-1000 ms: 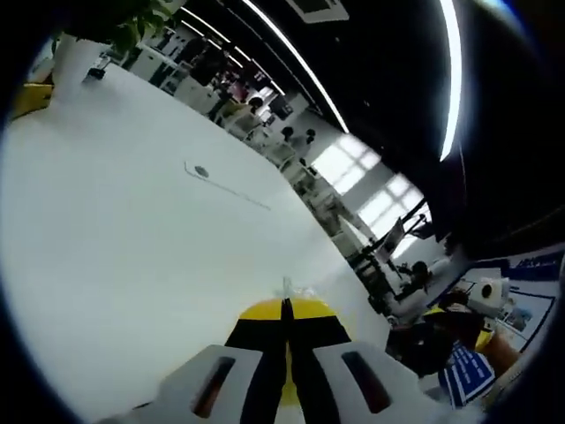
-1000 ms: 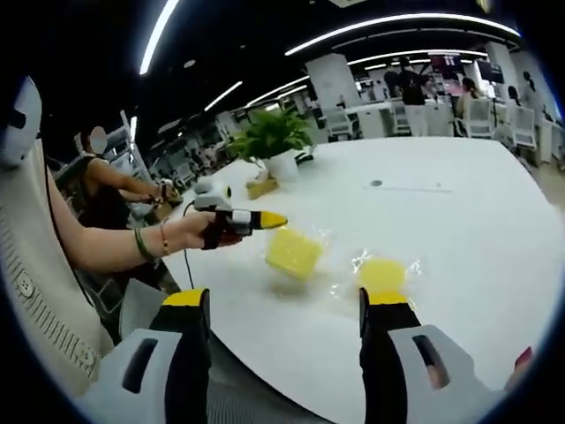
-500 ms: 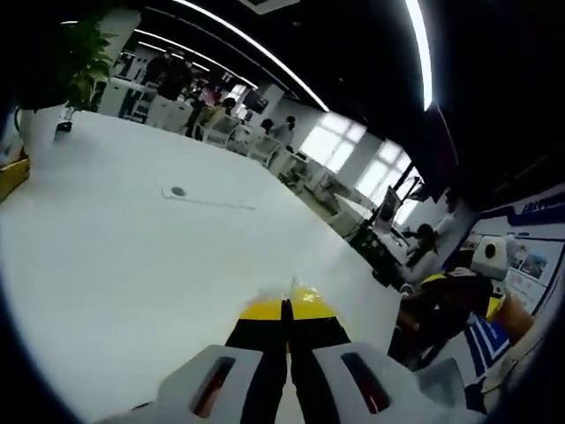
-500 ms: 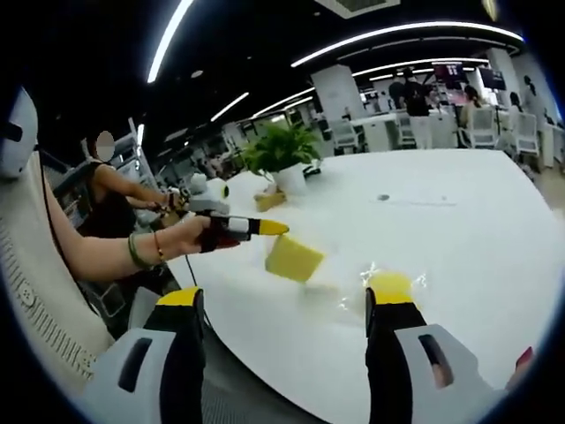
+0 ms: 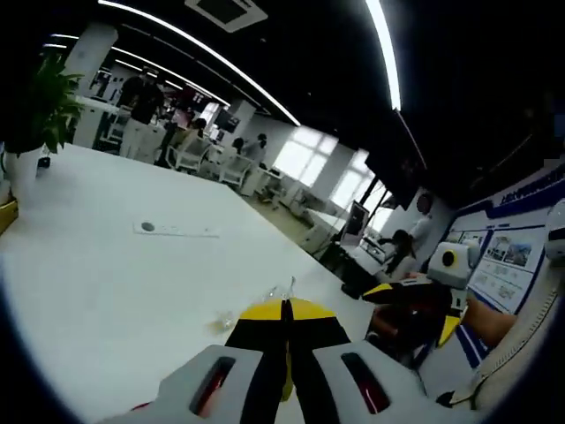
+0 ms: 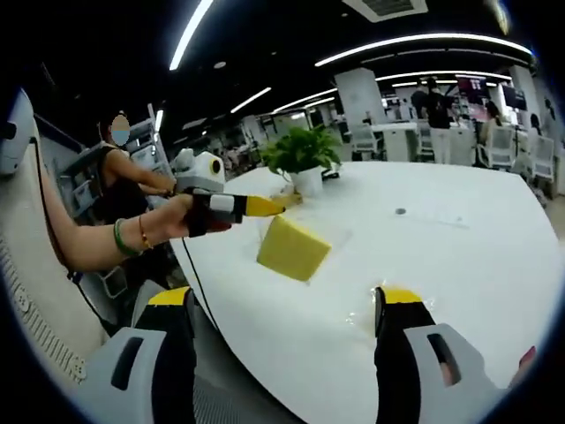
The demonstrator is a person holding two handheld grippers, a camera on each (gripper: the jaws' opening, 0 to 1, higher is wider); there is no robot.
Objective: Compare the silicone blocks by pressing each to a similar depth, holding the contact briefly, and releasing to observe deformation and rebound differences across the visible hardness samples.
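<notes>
White desk (image 6: 459, 238) under ceiling strip lights. Left gripper (image 6: 274, 206), left of centre in right gripper view, pinching yellow silicone block (image 6: 292, 249), raised off the desk, mid-frame. Right gripper (image 6: 288, 305) spread wide at bottom. Potted plant (image 6: 303, 159) beyond, upper centre.

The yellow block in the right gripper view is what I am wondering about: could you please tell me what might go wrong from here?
1. The left tool pinches the yellow block only near one upper corner, and it hangs tilted above the table. Soft silicone might slip out and drop, perhaps past the near edge.
2. A crinkled wrapper lies close to that edge, beside the open right tool. A nudge could push it off.
</notes>
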